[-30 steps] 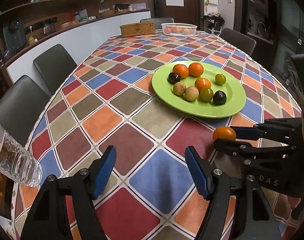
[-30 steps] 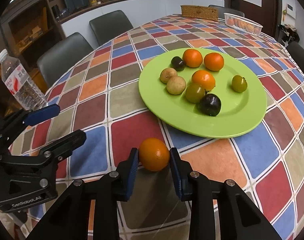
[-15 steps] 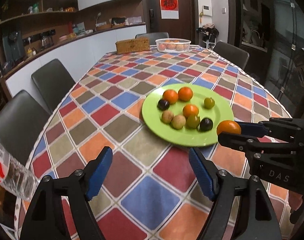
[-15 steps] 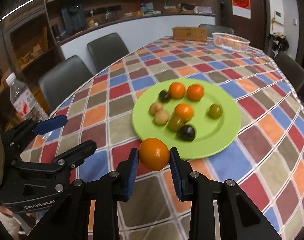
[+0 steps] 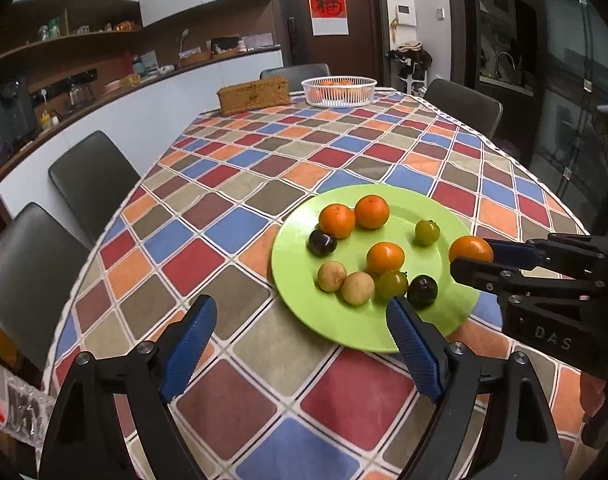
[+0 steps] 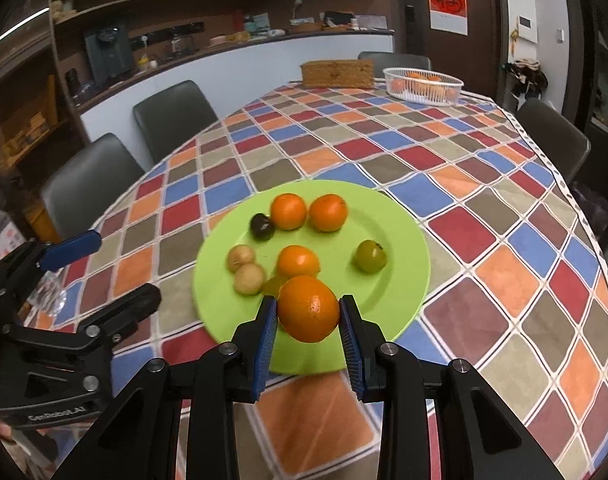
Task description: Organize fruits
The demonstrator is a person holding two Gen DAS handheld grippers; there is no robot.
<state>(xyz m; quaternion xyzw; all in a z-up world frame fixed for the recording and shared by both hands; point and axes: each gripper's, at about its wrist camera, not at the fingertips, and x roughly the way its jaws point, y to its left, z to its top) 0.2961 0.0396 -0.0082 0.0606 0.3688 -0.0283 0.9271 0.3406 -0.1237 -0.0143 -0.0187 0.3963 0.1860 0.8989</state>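
Beyond green plate: white basket

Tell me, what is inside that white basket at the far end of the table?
Orange fruits lie inside the white basket, showing above its rim and through its slatted wall. How many cannot be told, since the wall and the fruits themselves cover whatever sits lower down.
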